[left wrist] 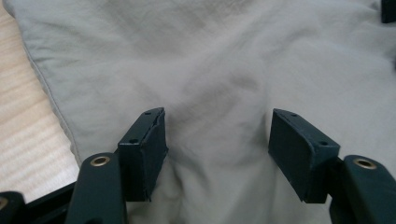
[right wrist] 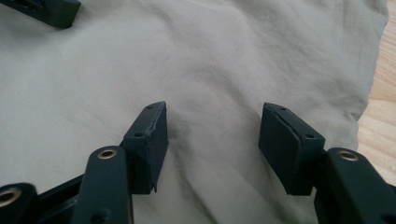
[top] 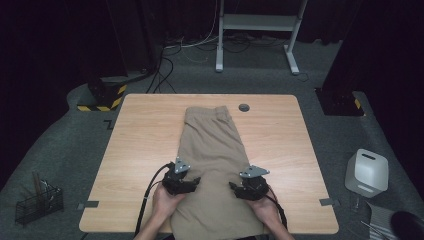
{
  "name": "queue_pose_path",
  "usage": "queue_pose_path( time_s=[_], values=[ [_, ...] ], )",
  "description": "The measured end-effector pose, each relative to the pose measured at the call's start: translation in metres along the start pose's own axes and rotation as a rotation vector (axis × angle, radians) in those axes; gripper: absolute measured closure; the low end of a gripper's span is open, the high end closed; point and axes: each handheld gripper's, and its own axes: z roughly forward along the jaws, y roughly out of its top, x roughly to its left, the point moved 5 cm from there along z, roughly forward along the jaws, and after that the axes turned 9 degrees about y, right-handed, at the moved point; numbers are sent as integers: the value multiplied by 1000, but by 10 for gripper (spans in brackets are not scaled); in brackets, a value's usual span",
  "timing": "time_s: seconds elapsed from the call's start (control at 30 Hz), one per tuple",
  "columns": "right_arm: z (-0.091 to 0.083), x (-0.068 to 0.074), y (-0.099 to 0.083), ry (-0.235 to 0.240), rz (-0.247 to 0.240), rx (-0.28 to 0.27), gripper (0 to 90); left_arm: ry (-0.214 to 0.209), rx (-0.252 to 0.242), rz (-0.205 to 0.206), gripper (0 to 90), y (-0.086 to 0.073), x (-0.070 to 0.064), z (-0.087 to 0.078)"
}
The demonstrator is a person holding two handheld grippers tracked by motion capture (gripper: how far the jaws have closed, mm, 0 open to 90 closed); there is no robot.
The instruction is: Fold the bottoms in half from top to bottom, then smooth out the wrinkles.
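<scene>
A pair of tan trousers (top: 215, 150) lies folded lengthwise down the middle of the wooden table (top: 140, 135), waistband at the far end. My left gripper (top: 192, 181) rests on the cloth near its left edge, jaws open over the pale fabric (left wrist: 219, 84). My right gripper (top: 235, 187) sits on the cloth near its right edge, jaws open too, with wrinkled fabric (right wrist: 210, 70) between them. In the right gripper view the cloth's right edge meets bare wood (right wrist: 380, 116). Neither gripper holds anything.
A small dark round cap (top: 244, 107) is set in the table near the far edge. On the floor are a white box (top: 367, 172) at the right, a wire basket (top: 37, 202) at the left, and a white frame (top: 257, 25) behind the table.
</scene>
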Motion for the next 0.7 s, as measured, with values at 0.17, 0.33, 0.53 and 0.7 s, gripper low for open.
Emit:
queue_pose_path(
  time_s=[0.17,0.33,0.53,0.7],
  values=[
    [3,-4,3,-8,6,-8,421,11,0,1,369,8,7,8],
    [6,-8,6,-14,14,-10,421,20,1,4,375,14,14,16],
    [13,-14,14,-21,21,3,421,23,3,-5,375,21,23,24],
    [18,-19,20,-25,22,12,420,30,1,-10,375,27,30,31]
  ],
)
